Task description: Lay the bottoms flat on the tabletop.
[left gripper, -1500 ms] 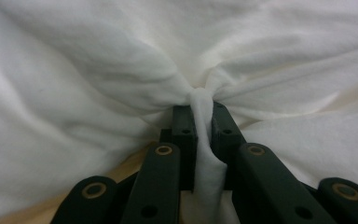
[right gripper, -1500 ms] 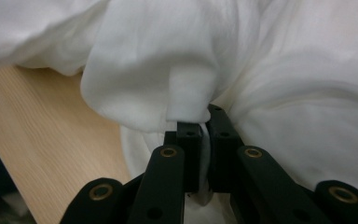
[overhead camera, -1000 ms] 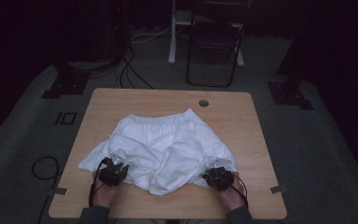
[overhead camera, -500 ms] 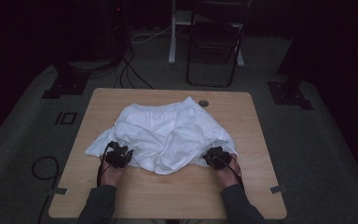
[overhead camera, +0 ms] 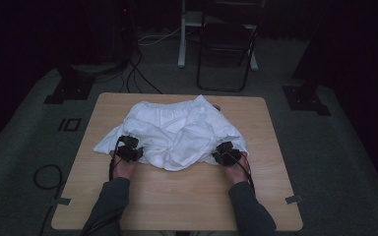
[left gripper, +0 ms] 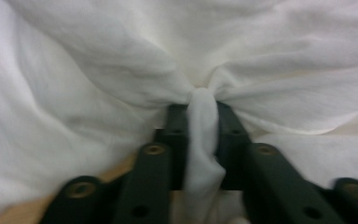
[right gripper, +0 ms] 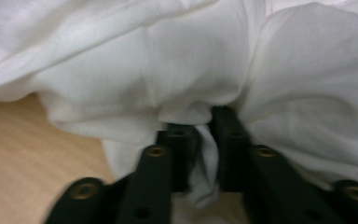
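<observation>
A crumpled white garment (overhead camera: 177,130) with a gathered waistband lies on the wooden table (overhead camera: 177,201), bunched toward the far half. My left gripper (overhead camera: 129,149) sits at its near left edge, shut on a pinch of the white cloth (left gripper: 202,116) that bulges between the black jaws. My right gripper (overhead camera: 225,152) is at the near right edge, and a fold of the white cloth (right gripper: 200,122) is likewise clamped between its jaws. A hand and dark sleeve stand behind each gripper.
Bare wood (right gripper: 23,154) stretches between the garment and the table's near edge. A black folding chair (overhead camera: 226,44) and a white post (overhead camera: 182,34) stand on the grey floor beyond the table. Cables (overhead camera: 47,177) lie on the floor at left.
Both grippers have pushed away from the person across the table, carrying the garment's near edge with them. The cloth has bunched up and shifted toward the far edge.
</observation>
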Tool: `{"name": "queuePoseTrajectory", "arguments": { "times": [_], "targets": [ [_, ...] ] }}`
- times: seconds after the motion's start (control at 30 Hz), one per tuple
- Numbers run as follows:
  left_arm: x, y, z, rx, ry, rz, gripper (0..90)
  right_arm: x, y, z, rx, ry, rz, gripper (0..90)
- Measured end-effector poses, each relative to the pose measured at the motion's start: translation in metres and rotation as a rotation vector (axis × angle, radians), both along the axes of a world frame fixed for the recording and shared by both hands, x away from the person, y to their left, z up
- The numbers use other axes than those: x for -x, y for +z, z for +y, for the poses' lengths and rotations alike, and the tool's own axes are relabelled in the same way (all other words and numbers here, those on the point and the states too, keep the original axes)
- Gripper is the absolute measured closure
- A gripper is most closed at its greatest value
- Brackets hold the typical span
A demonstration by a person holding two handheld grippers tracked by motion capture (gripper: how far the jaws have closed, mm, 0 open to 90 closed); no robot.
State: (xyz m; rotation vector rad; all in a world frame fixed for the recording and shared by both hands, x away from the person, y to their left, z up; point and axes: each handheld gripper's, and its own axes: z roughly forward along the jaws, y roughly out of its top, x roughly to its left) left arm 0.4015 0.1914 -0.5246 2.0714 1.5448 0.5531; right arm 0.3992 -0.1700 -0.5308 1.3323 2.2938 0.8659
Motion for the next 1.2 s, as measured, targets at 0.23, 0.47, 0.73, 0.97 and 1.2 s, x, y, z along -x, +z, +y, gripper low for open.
{"name": "queuePoseTrajectory", "arguments": {
  "times": [0.23, 0.47, 0.73, 0.97, 1.2],
  "targets": [
    [0.032, 0.032, 0.018, 0.068, -0.024, -0.121, 55.6, 0.022, 0.037, -0.012, -0.045, 0.035, -0.089, 52.7],
    [0.036, 0.046, 0.019, 0.094, -0.027, -0.169, 50.9, 0.015, 0.066, -0.007, -0.088, 0.024, -0.166, 50.0],
    [0.032, 0.032, -0.008, 0.100, -0.084, -0.146, 47.3, -0.040, 0.057, 0.023, -0.104, -0.067, -0.128, 47.4],
    [0.032, 0.029, -0.031, 0.097, -0.138, -0.145, 46.2, -0.067, 0.041, 0.042, -0.047, -0.076, -0.009, 55.0],
    [0.031, 0.025, -0.034, 0.071, -0.145, -0.128, 46.4, -0.049, 0.039, 0.035, -0.010, -0.034, -0.004, 82.8]
  ]
}}
